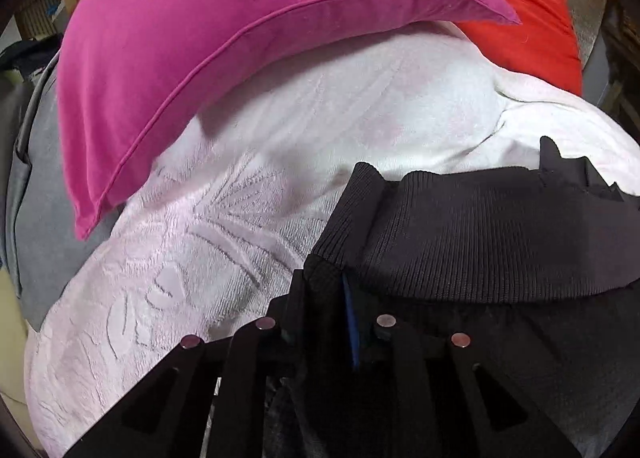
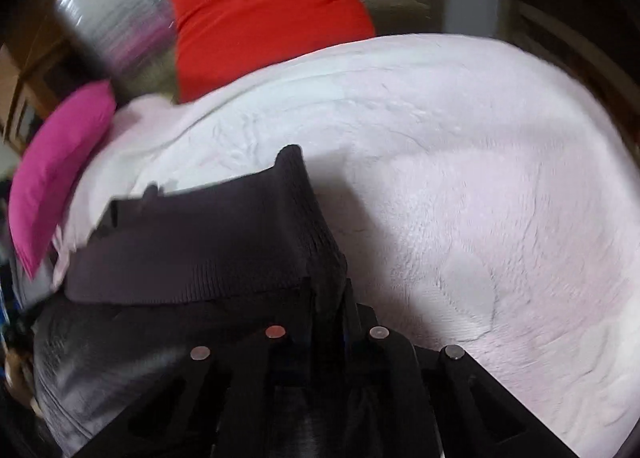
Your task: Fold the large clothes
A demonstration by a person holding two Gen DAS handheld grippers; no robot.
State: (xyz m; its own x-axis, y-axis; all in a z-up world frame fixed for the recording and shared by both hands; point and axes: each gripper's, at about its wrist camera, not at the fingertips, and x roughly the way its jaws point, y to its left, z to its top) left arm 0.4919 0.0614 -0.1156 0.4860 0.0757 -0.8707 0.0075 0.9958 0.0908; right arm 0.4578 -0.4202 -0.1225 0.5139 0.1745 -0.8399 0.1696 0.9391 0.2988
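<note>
A black garment with a ribbed knit hem [image 1: 480,230] is held stretched above a pale pink textured blanket [image 1: 280,162]. My left gripper [image 1: 332,298] is shut on the hem's left corner. My right gripper [image 2: 328,298] is shut on the hem's right corner [image 2: 304,218]. The ribbed band [image 2: 192,242] runs between them, and shiny black fabric [image 2: 120,350] hangs below it. The right gripper's black body [image 1: 576,170] shows at the far end of the band in the left wrist view.
A magenta pillow [image 1: 200,50] lies on the blanket's far left; it also shows in the right wrist view [image 2: 60,170]. A red pillow [image 2: 268,14] leans at the back. The blanket [image 2: 480,178] spreads wide to the right. Grey bedding [image 1: 40,218] lies at left.
</note>
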